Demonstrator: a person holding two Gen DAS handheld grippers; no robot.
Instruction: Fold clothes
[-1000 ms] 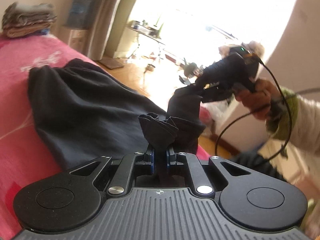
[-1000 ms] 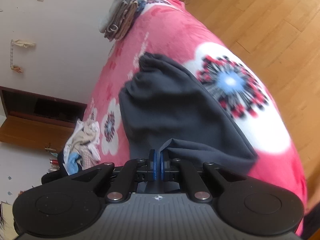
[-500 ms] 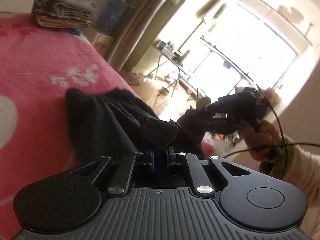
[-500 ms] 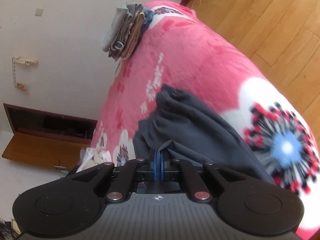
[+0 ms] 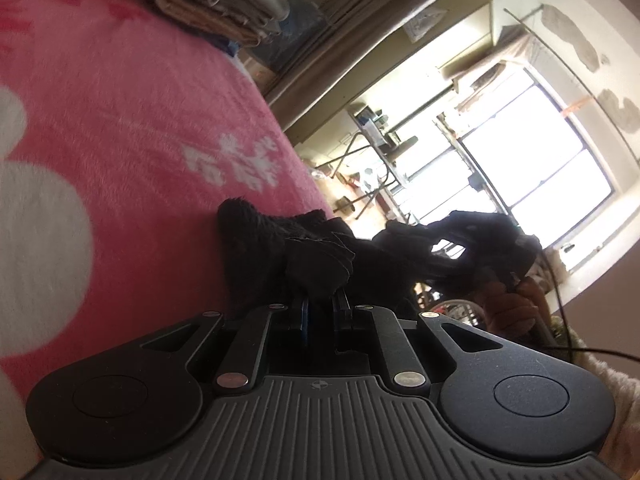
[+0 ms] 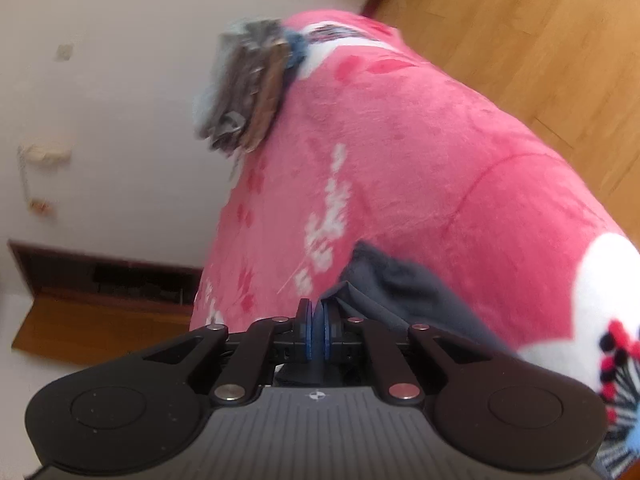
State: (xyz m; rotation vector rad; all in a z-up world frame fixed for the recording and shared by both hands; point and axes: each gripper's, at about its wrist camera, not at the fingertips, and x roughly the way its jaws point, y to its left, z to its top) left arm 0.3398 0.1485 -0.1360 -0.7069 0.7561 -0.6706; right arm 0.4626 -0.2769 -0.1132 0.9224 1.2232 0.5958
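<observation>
Here both tools are clenched on one dark garment (image 5: 280, 248). Left tool (image 5: 320, 304): a bunched wad of cloth is pinched between its pads. Right tool (image 6: 316, 330): blue pads closed on a thin edge of the same grey-black fabric (image 6: 404, 292).

Garment position: most of it trails low on the bed (image 5: 120, 120), stretched between the two tools; its far end rests on the pink blanket. In the left view the right tool shows at the other held corner, gripped by a hand (image 5: 508, 308), with a cable running off it.

Step, as judged: a two-corner carry, either spreading the piece flat or bringing one edge over for a fold. The frames fit both; I cannot tell which. How many folds the cloth holds is hidden, since it is bunched.

Next move calls for: even tension between the corners, both at equal height, so the edge lands straight and does not twist. Both grips should hold until the cloth lies flat. Risk: the wad in the left tool may leave a crease.

Bed: pink fleece, white flower prints, one red-and-blue bloom (image 6: 616, 364). A stack (image 6: 244, 88) of folded clothes sits at the far end near the wall.

Room: wooden floor (image 6: 520, 20), bright window (image 5: 532, 160), curtain, a folding table with clutter.
</observation>
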